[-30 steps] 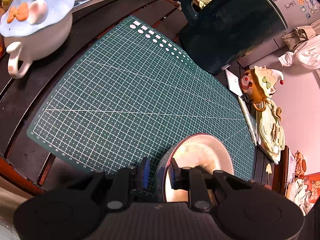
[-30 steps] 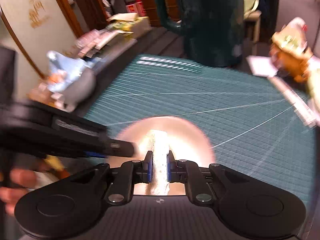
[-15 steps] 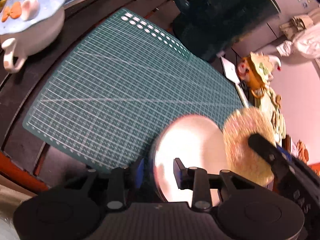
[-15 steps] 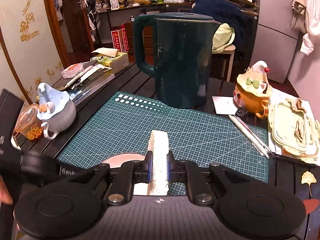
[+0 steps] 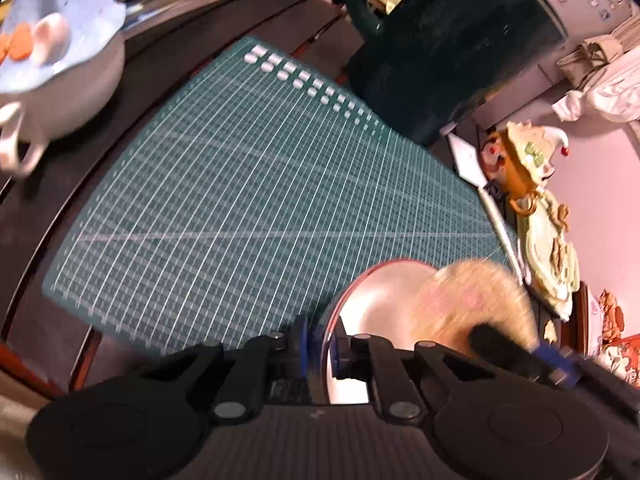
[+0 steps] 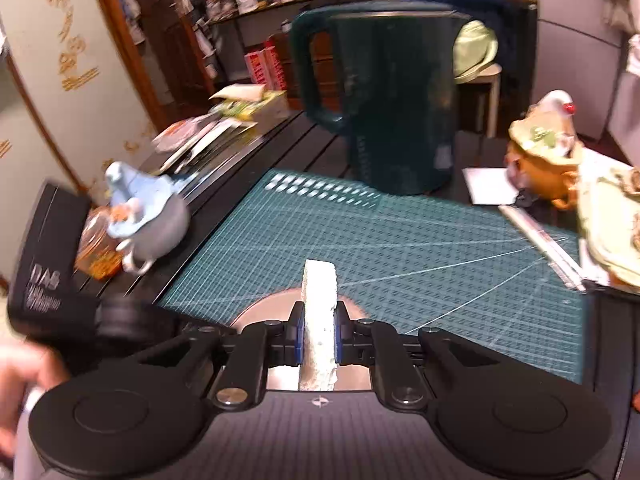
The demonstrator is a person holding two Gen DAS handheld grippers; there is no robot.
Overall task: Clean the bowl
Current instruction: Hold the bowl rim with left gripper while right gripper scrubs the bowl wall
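The metal bowl [image 5: 372,300] sat on the green mat [image 5: 248,200] on the counter, looking light, stiff, slick and empty. The left gripper [image 5: 318,350] had just closed, fingers clamped on its rim, a sensible hold. The right gripper [image 6: 318,334] pinched a soft sponge [image 6: 319,320] above it.
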